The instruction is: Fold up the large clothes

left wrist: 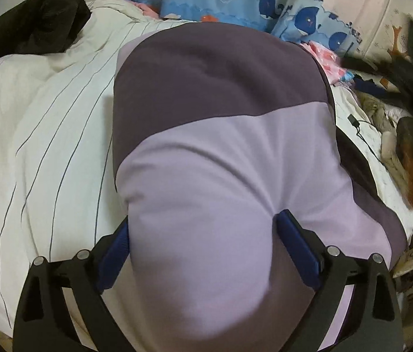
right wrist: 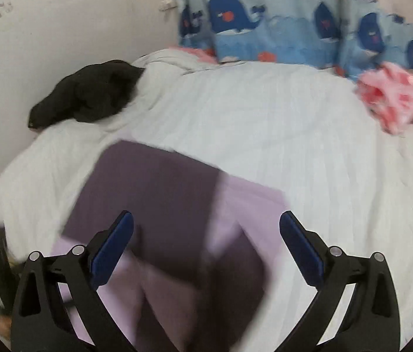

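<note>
Soft lilac-and-plum knit fills the view ahead of the left tool [left wrist: 202, 228]: the garment [left wrist: 221, 135] lies on the striped white bed [left wrist: 45, 135], its pale half bulging up between the blue pads [left wrist: 297, 240], its dark half farther out in front. Both pads stand wide apart with cloth mounded between them and pressing against each one; they bracket the fabric and do not pinch it. From the other side, the right tool [right wrist: 206, 243] is also spread wide, hovering above the same garment [right wrist: 153, 199], which sits directly beneath and just ahead of its fingertips, apart from them as far as the blurred picture allows.

By its look the piece will handle as a light, limp jersey: it drapes, creases softly and should sag wherever it is unsupported. It seems neither slippery nor fragile, but several layers look stacked, so a shallow pinch may lift only the top one. Judged from this, the best hold is at a folded edge or corner, one tool to each end, biting through every layer. Beyond the tools, a black garment [right wrist: 89, 94] and whale-print fabric [right wrist: 265, 29] lie well clear.
</note>
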`<state>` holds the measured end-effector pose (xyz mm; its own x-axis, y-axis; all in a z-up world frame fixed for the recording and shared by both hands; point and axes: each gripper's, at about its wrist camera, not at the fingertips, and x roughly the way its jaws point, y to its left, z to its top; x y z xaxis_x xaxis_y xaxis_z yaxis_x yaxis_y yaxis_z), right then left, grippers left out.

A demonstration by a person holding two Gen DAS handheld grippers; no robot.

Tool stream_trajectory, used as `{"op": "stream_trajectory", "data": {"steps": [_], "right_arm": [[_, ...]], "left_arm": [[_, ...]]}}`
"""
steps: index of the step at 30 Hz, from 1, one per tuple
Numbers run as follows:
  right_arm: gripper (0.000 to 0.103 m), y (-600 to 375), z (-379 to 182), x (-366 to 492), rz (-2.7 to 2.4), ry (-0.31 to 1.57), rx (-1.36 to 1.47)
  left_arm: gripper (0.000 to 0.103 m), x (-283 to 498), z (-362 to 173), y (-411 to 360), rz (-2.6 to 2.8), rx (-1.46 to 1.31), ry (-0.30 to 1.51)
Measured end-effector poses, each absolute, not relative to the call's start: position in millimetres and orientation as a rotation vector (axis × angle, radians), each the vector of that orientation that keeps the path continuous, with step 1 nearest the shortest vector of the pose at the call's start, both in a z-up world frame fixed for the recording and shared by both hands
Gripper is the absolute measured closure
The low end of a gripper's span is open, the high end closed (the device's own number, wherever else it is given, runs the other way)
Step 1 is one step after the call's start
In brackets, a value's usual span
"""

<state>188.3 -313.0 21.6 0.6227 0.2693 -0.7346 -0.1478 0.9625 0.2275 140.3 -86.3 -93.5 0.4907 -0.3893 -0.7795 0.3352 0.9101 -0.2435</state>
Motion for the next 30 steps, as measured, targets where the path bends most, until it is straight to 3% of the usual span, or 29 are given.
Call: {"op": "stream_trajectory", "data": {"steps": [4,7,9,12,17,20,24,27,30], "right_arm": [[0.007,-358.1,-85.2,202.9,0.175,0.908,0.490],[0.007,-385.5,-107.5,148.9,0.049,0.777,0.590],[0.007,-392.4,-112.7,153.7,0.074,0.813,0.599],[0.007,-391.5,-96.6,166.8,0.116,0.886,0.555],[0.007,-384.8,-28.0,90.0,0.143,0.728,0.381],[0.007,-354.4,-69.7,66.8,0.075,0.901,0.149],[0.007,-381.0,-117.6,68.2,0.127,1.011,0.379],[0.007,-371.9,-86.6,61.5,0.073,0.983,0.267],[0.007,-358.8,-39.6,24.5,0.075,0.810,0.181]], "left_arm": [[0.005,143.0,-96.9,-78.1,-0.512,-0.114,0.951],[0.005,136.9,-97.1,-92.1,-0.566,-0.016,0.921],[0.005,132.3,-96.7,-100.6,-0.562,0.033,0.905],[0.005,139.9,-93.8,-96.2,-0.544,-0.003,0.948],[0.006,118.0,-62.4,-93.5,-0.503,0.011,0.875],[0.006,110.7,-64.9,-109.3,-0.468,0.093,0.859],[0.006,100.1,-72.0,-129.1,-0.405,0.186,0.815],[0.006,96.1,-69.7,-132.0,-0.359,0.186,0.812],[0.006,93.9,-69.4,-126.2,-0.347,0.157,0.809]]}}
